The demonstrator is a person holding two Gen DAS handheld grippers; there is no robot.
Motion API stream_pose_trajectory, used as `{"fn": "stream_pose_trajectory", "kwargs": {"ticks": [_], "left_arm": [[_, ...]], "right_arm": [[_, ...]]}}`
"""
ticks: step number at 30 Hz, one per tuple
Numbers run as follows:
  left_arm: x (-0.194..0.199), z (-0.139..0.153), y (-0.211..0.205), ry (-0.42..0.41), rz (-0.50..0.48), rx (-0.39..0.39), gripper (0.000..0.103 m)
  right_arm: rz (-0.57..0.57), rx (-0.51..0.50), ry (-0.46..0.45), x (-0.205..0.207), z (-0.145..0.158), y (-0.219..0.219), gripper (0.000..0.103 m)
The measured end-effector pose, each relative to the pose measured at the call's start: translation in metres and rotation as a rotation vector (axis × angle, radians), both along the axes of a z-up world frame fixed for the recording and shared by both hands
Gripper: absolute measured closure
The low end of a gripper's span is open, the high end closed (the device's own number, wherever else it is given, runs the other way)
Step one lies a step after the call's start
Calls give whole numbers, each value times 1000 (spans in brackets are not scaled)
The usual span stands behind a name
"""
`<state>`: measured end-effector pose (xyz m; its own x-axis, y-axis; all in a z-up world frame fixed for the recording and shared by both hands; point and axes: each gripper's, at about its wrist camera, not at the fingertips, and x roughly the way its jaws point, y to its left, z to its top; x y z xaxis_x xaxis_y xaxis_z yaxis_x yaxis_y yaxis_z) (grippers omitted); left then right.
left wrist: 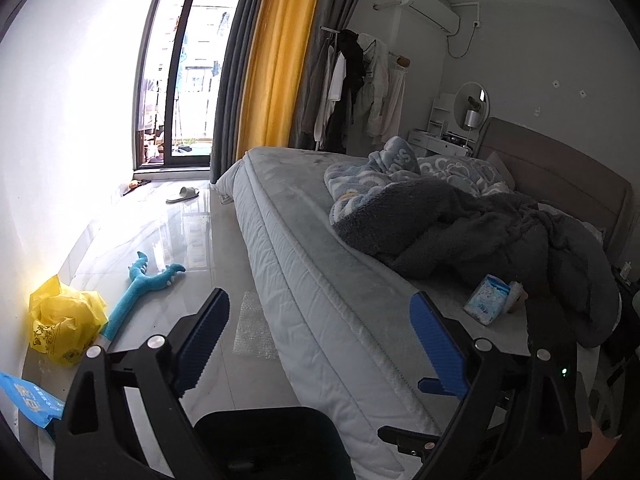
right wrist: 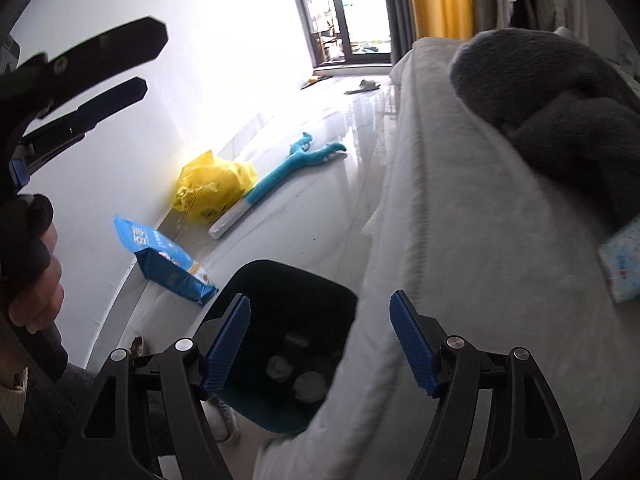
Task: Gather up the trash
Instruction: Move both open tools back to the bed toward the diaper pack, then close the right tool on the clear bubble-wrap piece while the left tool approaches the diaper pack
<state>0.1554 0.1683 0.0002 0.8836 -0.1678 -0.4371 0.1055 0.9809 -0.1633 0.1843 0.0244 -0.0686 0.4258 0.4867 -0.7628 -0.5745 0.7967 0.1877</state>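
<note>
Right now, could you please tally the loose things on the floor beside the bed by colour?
Yellow: 1, the plastic bag
Blue: 2, the snack pouch and the plush toy
Clear: 1, the bubble wrap
Pale: 1, the slipper
Total: 5

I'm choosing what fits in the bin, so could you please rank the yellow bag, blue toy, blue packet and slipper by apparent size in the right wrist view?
1. blue toy, longest.
2-3. yellow bag and blue packet look alike; the packet is nearer, so unranked.
4. slipper, smallest, though farthest away.
</note>
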Motion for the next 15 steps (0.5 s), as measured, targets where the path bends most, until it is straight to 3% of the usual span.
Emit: {"fn": "stream_pose_trajectory", "kwargs": {"ticks": [15], "left_arm": [[23, -13, -55, 67, -64, -36, 10]], "right_arm": [[-214, -5, -92, 20, 22, -114, 29]]}}
